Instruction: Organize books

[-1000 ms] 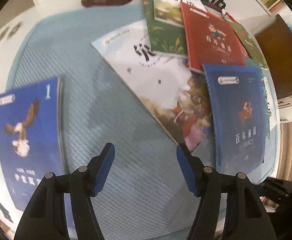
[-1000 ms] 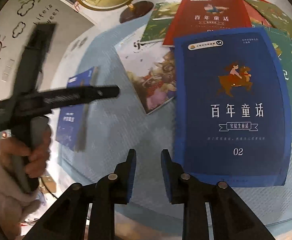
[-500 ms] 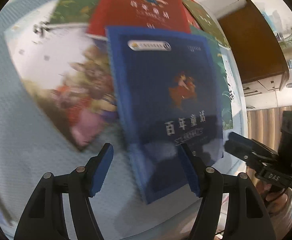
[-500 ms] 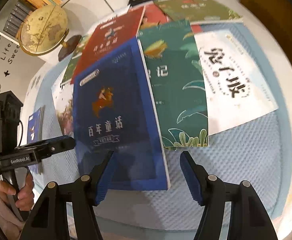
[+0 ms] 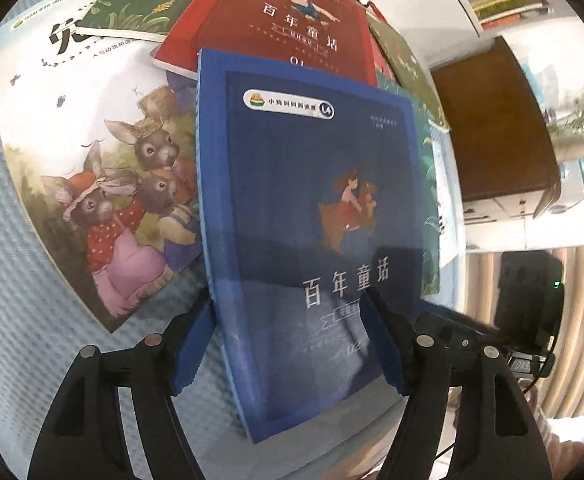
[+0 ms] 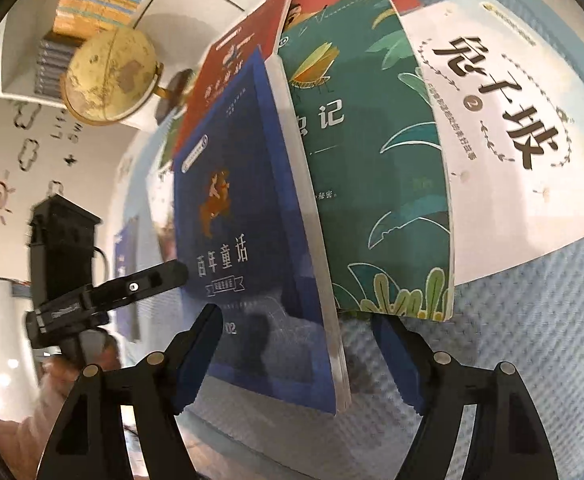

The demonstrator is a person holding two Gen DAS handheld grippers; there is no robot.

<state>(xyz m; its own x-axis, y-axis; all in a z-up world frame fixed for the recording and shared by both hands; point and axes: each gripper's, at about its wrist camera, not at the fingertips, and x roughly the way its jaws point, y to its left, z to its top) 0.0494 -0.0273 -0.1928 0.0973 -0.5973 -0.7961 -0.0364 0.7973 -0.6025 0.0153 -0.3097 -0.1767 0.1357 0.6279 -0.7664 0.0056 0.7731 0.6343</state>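
Note:
A dark blue book (image 5: 311, 200) lies slanted on top of other books, overlapping a red book (image 5: 292, 20) and a rabbit picture book (image 5: 92, 140). My left gripper (image 5: 288, 344) straddles its near spine corner. One pad stands beside the spine and the other over the cover. The jaws are opening and do not press. In the right wrist view the same blue book (image 6: 244, 220) shows its grey page edge. My right gripper (image 6: 297, 348) straddles that edge with its jaws opening, one pad over the cover, one over the mat.
A teal book (image 6: 371, 160) and a white book (image 6: 511, 120) lie to the right on the blue mat (image 6: 531, 320). A globe (image 6: 108, 76) stands at the back left. A brown cabinet (image 5: 491, 120) stands beyond the table. Another blue book (image 6: 126, 264) lies far left.
Both grippers have closed in on the blue book's near edge, the left swinging over from the bare mat. The right jaws went from nearly shut to wide.

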